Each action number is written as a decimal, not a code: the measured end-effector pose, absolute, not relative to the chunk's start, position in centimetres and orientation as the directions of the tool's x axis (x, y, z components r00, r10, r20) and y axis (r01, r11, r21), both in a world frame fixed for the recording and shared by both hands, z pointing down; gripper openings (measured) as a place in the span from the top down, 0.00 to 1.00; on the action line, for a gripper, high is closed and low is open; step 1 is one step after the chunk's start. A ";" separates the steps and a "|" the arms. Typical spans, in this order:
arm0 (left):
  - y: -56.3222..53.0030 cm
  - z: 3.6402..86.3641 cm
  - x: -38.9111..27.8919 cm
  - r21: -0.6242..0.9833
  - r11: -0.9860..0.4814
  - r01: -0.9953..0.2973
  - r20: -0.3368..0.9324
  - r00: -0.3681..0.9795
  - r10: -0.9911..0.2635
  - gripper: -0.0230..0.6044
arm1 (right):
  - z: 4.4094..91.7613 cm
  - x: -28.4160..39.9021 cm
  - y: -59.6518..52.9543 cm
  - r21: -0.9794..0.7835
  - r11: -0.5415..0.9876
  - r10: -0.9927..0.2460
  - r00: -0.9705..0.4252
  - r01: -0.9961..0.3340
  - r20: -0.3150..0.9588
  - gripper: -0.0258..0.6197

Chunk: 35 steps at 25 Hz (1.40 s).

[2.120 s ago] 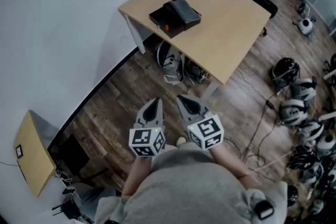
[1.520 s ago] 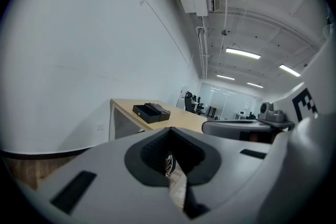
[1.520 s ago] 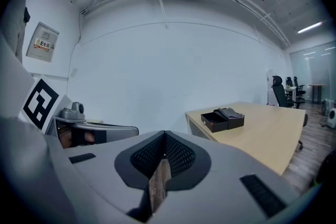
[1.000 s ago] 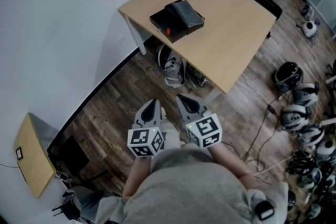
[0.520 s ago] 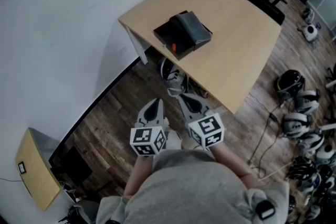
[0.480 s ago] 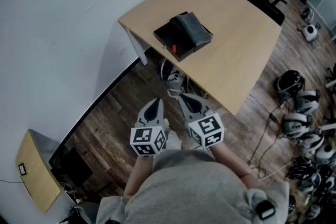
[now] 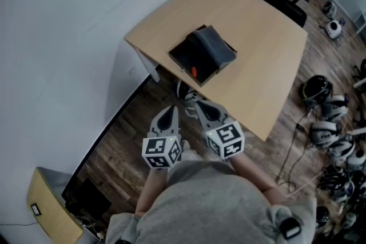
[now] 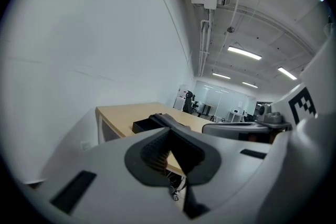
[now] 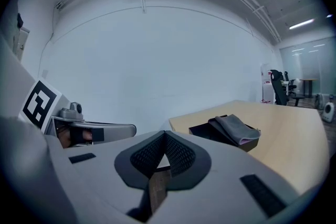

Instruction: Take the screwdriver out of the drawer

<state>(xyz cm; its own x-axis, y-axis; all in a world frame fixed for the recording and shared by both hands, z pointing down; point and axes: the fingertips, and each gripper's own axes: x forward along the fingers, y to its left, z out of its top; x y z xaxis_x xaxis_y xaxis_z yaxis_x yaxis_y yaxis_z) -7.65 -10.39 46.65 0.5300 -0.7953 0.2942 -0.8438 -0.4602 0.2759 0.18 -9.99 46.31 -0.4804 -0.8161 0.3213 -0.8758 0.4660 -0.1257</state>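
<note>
Screwdriver (image 7: 194, 71), only orange tip showing, lies in drawer (image 7: 184, 57) on tabletop (image 7: 257, 37), well ahead & slightly right of right claw (image 7: 201, 106), the nearer one; axis unclear. Left claw (image 7: 171, 109) just beside it. Both pressed together, empty.

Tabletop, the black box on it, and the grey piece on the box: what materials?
Light tan tabletop: likely wood-look laminate, matte, uniform colour. Shallow black open box: rigid, matte; plastic or coated board, unclear. Grey folded piece on it: soft, probably fabric or felt, since it drapes over the box edge.
</note>
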 end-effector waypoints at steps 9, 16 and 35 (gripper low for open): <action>-16.8 47.2 -9.1 0.275 -0.507 -0.817 0.291 0.573 -0.766 0.96 | 47.5 -1.1 -16.1 -0.125 0.406 -0.838 -0.424 -0.905 0.345 0.96; -20.2 47.6 -10.2 0.280 -0.530 -0.800 0.295 0.597 -0.746 0.96 | 48.4 -1.2 -19.7 -0.101 0.345 -0.853 -0.357 -0.933 0.382 0.96; -25.8 50.6 -9.6 0.313 -0.503 -0.805 0.345 0.590 -0.730 0.96 | 56.0 4.5 -28.9 -0.020 0.221 -0.761 -0.185 -0.975 0.621 0.96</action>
<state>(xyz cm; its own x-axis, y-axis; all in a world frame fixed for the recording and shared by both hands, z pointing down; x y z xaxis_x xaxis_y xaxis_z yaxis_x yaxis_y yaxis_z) -9.63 -25.84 50.61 0.5903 -0.7300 0.3446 -0.8053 -0.5034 0.3131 4.51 -28.93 55.98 -0.1855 -0.7615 0.6211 -0.9751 0.2209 -0.0203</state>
